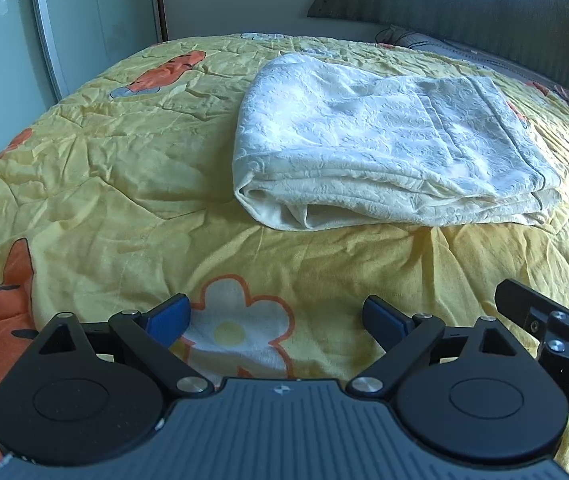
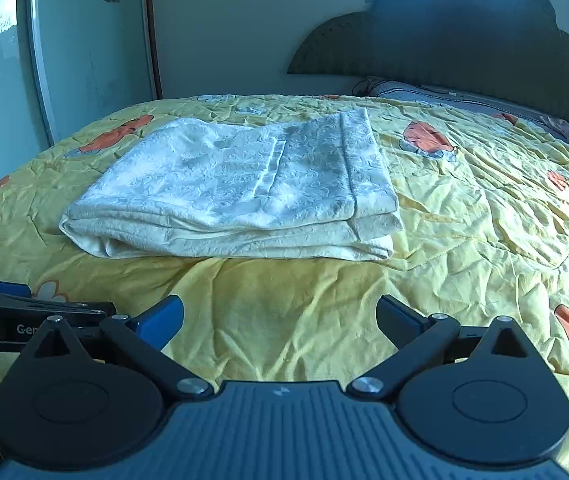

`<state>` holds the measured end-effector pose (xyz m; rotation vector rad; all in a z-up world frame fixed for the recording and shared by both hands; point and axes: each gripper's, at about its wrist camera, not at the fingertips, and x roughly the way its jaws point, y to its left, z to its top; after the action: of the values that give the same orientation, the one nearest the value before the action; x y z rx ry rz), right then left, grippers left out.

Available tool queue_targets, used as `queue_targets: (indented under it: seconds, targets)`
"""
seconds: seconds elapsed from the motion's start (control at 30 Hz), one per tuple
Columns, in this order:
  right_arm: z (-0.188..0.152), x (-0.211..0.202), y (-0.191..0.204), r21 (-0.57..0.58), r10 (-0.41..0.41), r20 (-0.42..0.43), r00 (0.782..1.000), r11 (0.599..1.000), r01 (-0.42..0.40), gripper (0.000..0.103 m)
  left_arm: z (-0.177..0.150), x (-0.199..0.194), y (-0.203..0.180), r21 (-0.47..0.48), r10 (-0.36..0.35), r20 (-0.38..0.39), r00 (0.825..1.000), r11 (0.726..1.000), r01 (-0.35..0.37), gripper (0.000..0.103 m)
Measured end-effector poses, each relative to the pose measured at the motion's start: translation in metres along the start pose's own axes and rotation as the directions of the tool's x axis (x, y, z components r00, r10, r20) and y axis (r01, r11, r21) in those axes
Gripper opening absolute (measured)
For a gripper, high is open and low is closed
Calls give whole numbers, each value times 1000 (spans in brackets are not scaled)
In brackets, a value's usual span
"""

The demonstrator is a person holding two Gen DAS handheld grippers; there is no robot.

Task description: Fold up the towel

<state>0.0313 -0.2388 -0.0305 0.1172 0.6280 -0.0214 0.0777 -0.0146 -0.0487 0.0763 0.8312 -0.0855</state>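
A cream, embossed towel [image 1: 384,140] lies folded in several layers on the yellow bedspread [image 1: 104,180], its stacked edges facing me. In the right wrist view the same towel [image 2: 236,196] sits left of centre. My left gripper [image 1: 276,318] hovers open over the bedspread, well short of the towel, with nothing between its blue pads [image 1: 170,318]. My right gripper [image 2: 280,320] is open too, empty, and the same distance back from the towel. Each gripper shows at the edge of the other's view: right gripper [image 1: 544,312], left gripper [image 2: 24,312].
The bedspread [image 2: 484,208] is wrinkled, with orange and flower prints. A dark headboard [image 2: 464,48] and a pillow [image 2: 424,94] lie at the far right. A sliding wardrobe door [image 2: 84,40] stands at the left beyond the bed's edge.
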Motion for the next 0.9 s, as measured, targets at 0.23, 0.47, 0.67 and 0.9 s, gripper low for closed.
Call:
queue_targets:
  seconds: [0.23, 0.47, 0.67, 0.9]
  targets:
    - [-3, 3, -2, 9, 20, -5, 1000, 1000, -20, 103, -5, 1, -3, 2, 11, 42, 999, 1000, -11, 98]
    - [-3, 0, -3, -15, 19, 1, 1000, 1000, -19, 103, -6, -1, -3, 14, 20, 55, 998, 1000, -21, 99]
    - [-6, 4, -17, 14, 13, -7, 1000, 1000, -13, 103, -8, 0, 3, 16, 45, 67, 997, 999, -46, 100]
    - [-14, 12, -25, 38, 22, -42, 999, 999, -21, 103, -13, 0, 2, 20, 56, 95, 994, 998, -58, 103]
